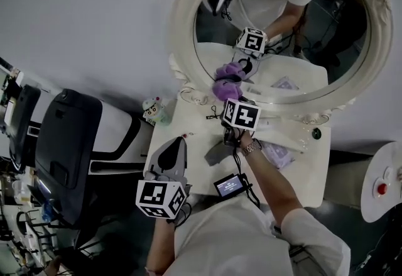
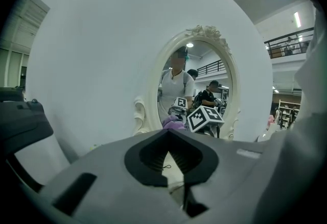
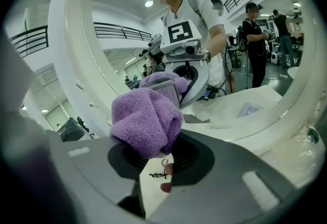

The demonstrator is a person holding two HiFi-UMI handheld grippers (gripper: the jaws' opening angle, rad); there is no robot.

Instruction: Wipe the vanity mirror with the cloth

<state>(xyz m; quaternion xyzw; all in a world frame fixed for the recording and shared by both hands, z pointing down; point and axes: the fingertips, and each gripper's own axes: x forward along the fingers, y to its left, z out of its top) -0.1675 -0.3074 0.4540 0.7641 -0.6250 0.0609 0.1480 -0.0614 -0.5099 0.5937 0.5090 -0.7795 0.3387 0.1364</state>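
An oval vanity mirror [image 1: 282, 29] in an ornate white frame stands at the back of a white vanity table [image 1: 308, 174]. My right gripper [image 1: 227, 97] is shut on a bunched purple cloth [image 1: 225, 88] and presses it against the lower left of the glass. In the right gripper view the cloth [image 3: 145, 118] bulges out of the right gripper [image 3: 155, 149], with its reflection just behind it. My left gripper [image 1: 180, 143] hangs low by the table's left edge, away from the mirror [image 2: 196, 80]. The left gripper [image 2: 168, 139] has its jaws together and holds nothing.
A black chair [image 1: 63, 143] stands left of the table. A small pale bottle [image 1: 152, 109] sits at the table's back left corner. On the table lie a purple packet [image 1: 277, 155] and a small black device with a lit screen [image 1: 229, 185]. A round white stand [image 1: 383, 188] is at the right.
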